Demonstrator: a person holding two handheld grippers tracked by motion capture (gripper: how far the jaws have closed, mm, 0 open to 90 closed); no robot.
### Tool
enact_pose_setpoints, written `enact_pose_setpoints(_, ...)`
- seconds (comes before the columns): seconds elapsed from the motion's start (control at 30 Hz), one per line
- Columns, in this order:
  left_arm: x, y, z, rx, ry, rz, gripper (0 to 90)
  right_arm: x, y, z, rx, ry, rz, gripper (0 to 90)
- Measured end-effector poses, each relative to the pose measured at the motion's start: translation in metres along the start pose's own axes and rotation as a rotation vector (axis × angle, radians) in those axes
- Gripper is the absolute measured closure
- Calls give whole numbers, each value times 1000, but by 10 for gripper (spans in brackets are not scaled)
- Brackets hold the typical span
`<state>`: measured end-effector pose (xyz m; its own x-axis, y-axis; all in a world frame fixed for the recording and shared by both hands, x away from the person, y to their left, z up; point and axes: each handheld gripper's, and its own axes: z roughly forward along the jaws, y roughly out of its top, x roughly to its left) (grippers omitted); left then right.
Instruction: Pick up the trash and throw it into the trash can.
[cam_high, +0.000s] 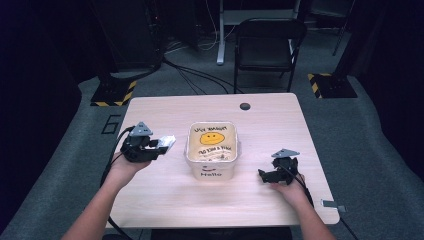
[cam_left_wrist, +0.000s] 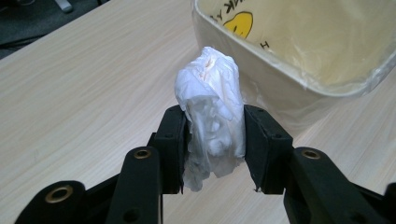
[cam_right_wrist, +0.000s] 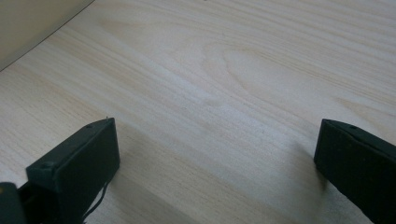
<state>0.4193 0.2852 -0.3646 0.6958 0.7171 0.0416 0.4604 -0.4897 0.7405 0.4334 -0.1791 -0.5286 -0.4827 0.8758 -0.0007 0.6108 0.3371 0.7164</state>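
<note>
A crumpled white tissue (cam_left_wrist: 212, 107) is pinched between the two black jaws of my left gripper (cam_left_wrist: 214, 140), which is shut on it. In the high view that left gripper (cam_high: 161, 146) sits left of a square translucent bin (cam_high: 212, 150) lined with a plastic bag that bears a yellow smiley face, and the tissue (cam_high: 167, 143) pokes out toward the bin. The bin's near wall (cam_left_wrist: 261, 79) stands just beyond the tissue. My right gripper (cam_high: 265, 175) rests low over the table to the right of the bin; its jaws stand wide apart over bare wood (cam_right_wrist: 215, 140).
The light wood table (cam_high: 165, 195) has a dark round grommet (cam_high: 244, 106) near its far edge. A black chair (cam_high: 267, 45) stands behind the table. Cables trail from both grippers off the front edge. A corner of the bin (cam_right_wrist: 28, 28) shows at the upper left.
</note>
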Motion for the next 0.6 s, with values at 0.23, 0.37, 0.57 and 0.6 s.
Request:
enact_pose_setpoints(0.23, -3, 15, -2, -10, -16, 10, 608, 0, 0, 0, 1, 0, 4, 0)
enact_pose_setpoints(0.37, -7, 25, 0, -12, -25, 22, 608, 0, 0, 0, 2, 3, -4, 0)
enact_pose_setpoints(0.57, -11, 39, 5, -12, -31, 38, 609, 0, 0, 0, 2, 3, -3, 0)
enact_pose_setpoints(0.6, -12, 42, 6, -11, -32, 42, 608, 0, 0, 0, 1, 2, -3, 0)
